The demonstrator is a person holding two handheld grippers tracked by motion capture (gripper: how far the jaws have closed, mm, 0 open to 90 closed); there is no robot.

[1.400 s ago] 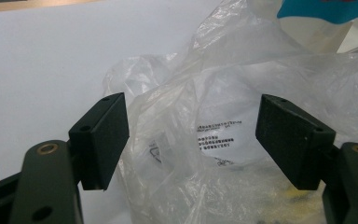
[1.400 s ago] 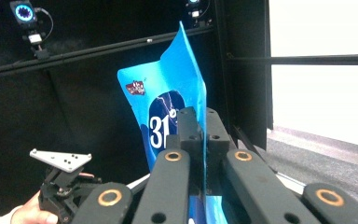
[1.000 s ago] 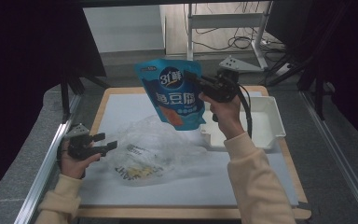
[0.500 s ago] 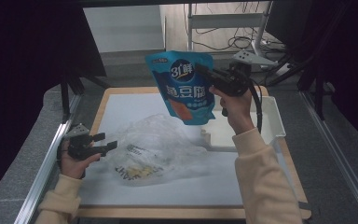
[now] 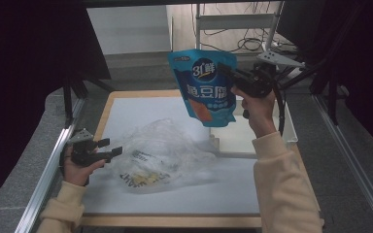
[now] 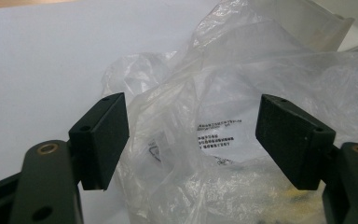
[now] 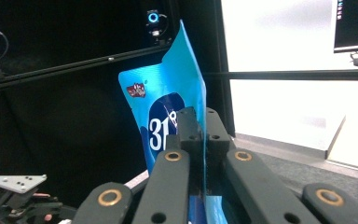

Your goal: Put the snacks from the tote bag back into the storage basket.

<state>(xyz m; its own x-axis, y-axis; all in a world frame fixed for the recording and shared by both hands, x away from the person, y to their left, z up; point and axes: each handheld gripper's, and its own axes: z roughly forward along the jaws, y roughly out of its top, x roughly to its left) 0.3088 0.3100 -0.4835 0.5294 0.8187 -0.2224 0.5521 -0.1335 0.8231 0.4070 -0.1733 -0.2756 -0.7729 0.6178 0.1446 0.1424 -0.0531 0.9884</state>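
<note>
Left gripper (image 5: 110,148): at the table's left edge, level with the mat, unmoved over the last second; jaws spread wide and pointed at the clear bag (image 5: 160,153), whose crumpled film lies between the pads (image 6: 286,137) in the left gripper view without being pressed, so nothing is grasped on this side. Clear bag: slumped on the white mat (image 5: 126,109) at centre, printed label and some yellowish contents visible through the film, in the same place as a second ago. Blue pouch (image 5: 205,87): a second ago it hung lower and nearer the middle, above the clear bag; it now hangs higher and farther right, clear of the table, its lower corner over the near-left corner of the white tray (image 5: 291,138). Right gripper (image 5: 227,73): has travelled right and slightly up with the pouch; jaws clenched fully on the pouch's upper right edge, the thin blue sheet pinched between the two pads (image 7: 186,123) in the right gripper view. White tray: at the mat's right side, interior largely hidden behind the pouch and the right forearm. Judgement: the pouch appears to have been taken out of the clear bag and is being carried toward the tray, with the set-down there not yet made; the left gripper looks ready to steady or take up the clear bag but has no hold on it
</note>
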